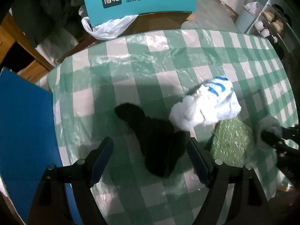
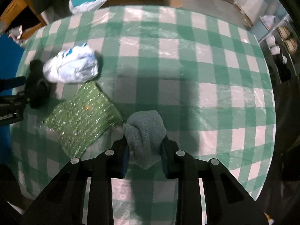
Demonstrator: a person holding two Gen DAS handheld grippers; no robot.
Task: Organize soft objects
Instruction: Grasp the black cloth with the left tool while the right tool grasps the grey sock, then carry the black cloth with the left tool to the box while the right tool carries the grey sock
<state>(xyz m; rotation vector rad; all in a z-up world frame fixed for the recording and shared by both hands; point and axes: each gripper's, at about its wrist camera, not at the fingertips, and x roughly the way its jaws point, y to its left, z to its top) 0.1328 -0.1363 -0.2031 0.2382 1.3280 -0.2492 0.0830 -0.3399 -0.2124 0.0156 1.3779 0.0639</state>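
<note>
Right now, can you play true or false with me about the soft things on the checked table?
1. The right tool squeezes a grey-blue knitted cloth. True.
2. The left tool is clamped shut on the black sock. False: it is open, with the sock between its fingers.
3. The green sparkly cloth lies flat on the table. True.
4. The white and blue bundle is in the teal box. False: it is on the table.

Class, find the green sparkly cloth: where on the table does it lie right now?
In the right wrist view the green sparkly cloth lies flat on the checked tablecloth, left of the right claw, just below the white-and-blue bundle.
</note>
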